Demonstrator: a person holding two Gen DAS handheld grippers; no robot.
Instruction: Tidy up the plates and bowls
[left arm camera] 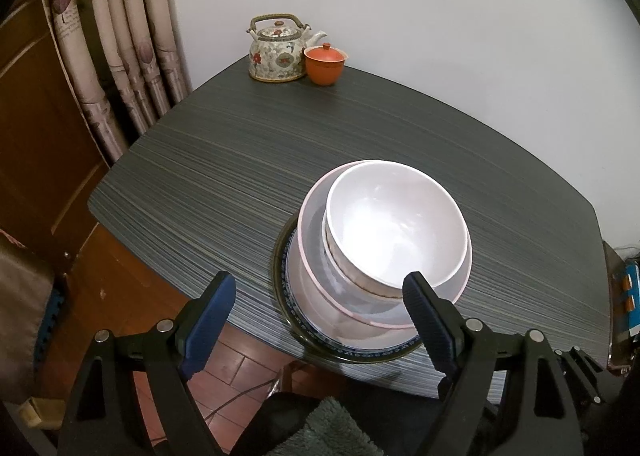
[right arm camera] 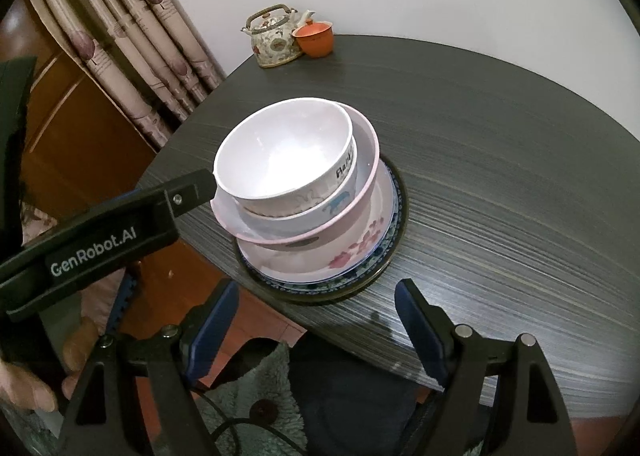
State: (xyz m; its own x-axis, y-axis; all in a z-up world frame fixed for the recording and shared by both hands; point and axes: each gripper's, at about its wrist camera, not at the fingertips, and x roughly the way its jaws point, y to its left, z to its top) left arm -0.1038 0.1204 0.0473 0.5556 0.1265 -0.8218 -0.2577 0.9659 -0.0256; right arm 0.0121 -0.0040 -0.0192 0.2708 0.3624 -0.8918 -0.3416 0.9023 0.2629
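Dark striped table [left arm camera: 360,128], frame centre: your white bowls [left arm camera: 396,224] nested on floral plates [right arm camera: 360,244]. Left gripper [left arm camera: 320,296], right gripper [right arm camera: 316,300]: both jaws spread, empty.

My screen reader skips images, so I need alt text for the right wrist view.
A stack of bowls nested on plates sits near the edge of a dark striped table. The open right claw hovers empty in front of it. A floral teapot and orange lidded cup stand at the far edge.
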